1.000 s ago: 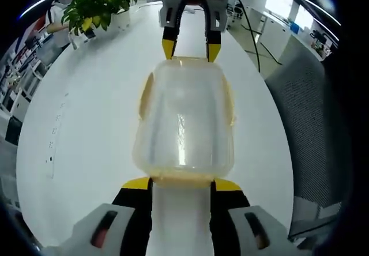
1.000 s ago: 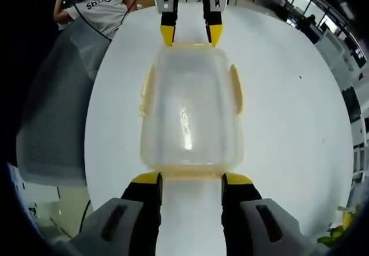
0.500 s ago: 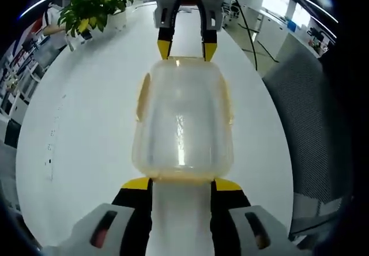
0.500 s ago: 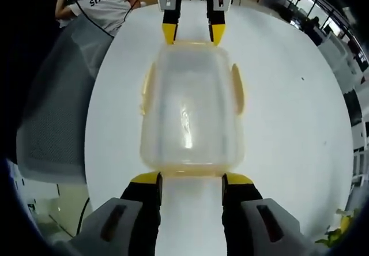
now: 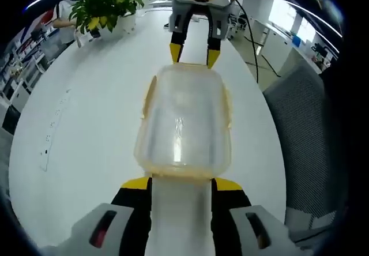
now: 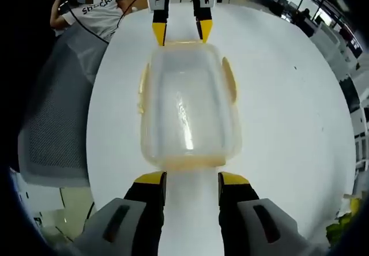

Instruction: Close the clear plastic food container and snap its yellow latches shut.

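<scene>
The clear plastic food container [image 5: 184, 120] lies lid-on on the white table, lengthwise between my two grippers. Yellow latches [image 5: 149, 94] run along its long sides, and a pale yellow strip [image 5: 181, 177] edges its near end. My left gripper [image 5: 181, 182] stands open, its yellow tips just short of that near end. My right gripper [image 5: 195, 54] faces it at the far end, tips apart. In the right gripper view the same container [image 6: 187, 112] shows its side latches [image 6: 229, 86]; my right gripper [image 6: 192, 178] is open at its near end and the left gripper [image 6: 177, 32] at the far end.
The white table [image 5: 81, 129] spreads wide around the container. A potted plant [image 5: 106, 8] stands at its far corner. A grey mesh chair [image 5: 305, 123] sits beside the table edge, seen again as the chair [image 6: 55, 112] below a seated person [image 6: 98, 8].
Both views have shifted and tilted a little with the hands. The container lies where it was, and each gripper stays open at its own end.
</scene>
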Demonstrator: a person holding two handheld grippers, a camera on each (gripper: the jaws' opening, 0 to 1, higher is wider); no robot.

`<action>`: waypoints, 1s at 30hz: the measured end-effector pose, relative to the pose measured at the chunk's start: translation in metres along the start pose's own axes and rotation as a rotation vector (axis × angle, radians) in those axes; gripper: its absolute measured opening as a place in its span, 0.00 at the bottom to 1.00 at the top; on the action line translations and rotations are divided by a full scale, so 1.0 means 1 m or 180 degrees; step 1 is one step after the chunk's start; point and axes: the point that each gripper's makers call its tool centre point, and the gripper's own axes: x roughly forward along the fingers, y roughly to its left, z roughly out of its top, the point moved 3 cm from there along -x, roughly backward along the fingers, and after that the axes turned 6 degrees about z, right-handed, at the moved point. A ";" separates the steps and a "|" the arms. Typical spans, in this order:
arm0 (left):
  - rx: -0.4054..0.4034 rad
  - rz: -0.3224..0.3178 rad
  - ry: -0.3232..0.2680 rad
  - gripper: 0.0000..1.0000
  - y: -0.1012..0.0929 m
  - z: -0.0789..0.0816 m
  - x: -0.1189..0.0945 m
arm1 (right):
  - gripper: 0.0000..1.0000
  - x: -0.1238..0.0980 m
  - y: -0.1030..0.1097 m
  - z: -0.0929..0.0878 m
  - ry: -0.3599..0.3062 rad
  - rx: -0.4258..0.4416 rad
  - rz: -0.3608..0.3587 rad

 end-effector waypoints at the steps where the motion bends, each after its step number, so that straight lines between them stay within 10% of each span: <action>1: -0.0135 -0.0028 -0.0033 0.35 -0.002 -0.002 -0.001 | 0.35 -0.001 0.000 -0.001 -0.0055 0.0097 -0.0006; 16: -0.2384 -0.0312 -0.0868 0.35 -0.015 0.006 -0.013 | 0.34 -0.028 -0.003 0.001 -0.1157 0.1832 0.0044; 30: -0.2874 -0.0001 -0.0932 0.26 -0.007 0.002 -0.005 | 0.27 -0.010 0.006 0.009 -0.1480 0.2473 0.0032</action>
